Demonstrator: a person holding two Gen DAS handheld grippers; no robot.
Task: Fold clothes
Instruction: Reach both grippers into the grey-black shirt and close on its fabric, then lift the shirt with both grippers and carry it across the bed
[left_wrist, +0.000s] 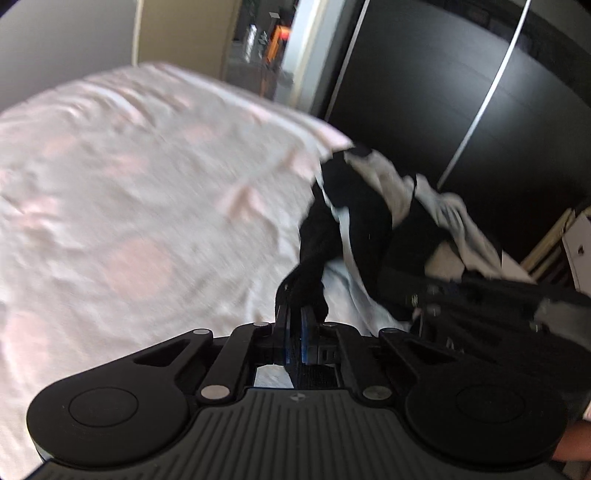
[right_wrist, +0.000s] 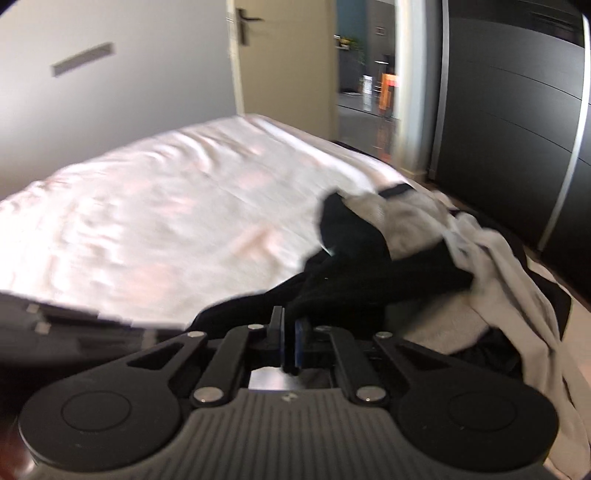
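Observation:
A black garment (left_wrist: 332, 229) hangs from a heap of black and light grey clothes (left_wrist: 391, 188) at the right edge of a bed with a pale pink sheet (left_wrist: 129, 203). My left gripper (left_wrist: 296, 314) is shut on a fold of this black garment, just above the sheet. In the right wrist view the same black garment (right_wrist: 354, 266) stretches from the clothes heap (right_wrist: 413, 214) to my right gripper (right_wrist: 290, 319), which is shut on another part of it. The bed (right_wrist: 166, 221) spreads out to the left. Both views are motion-blurred.
A dark wardrobe with silver strips (right_wrist: 509, 110) stands close along the right side of the bed. An open door (right_wrist: 288, 74) and a doorway lie beyond the far corner. A grey wall (right_wrist: 110, 92) runs behind the bed. Light grey cloth (right_wrist: 517, 295) drapes over the right edge.

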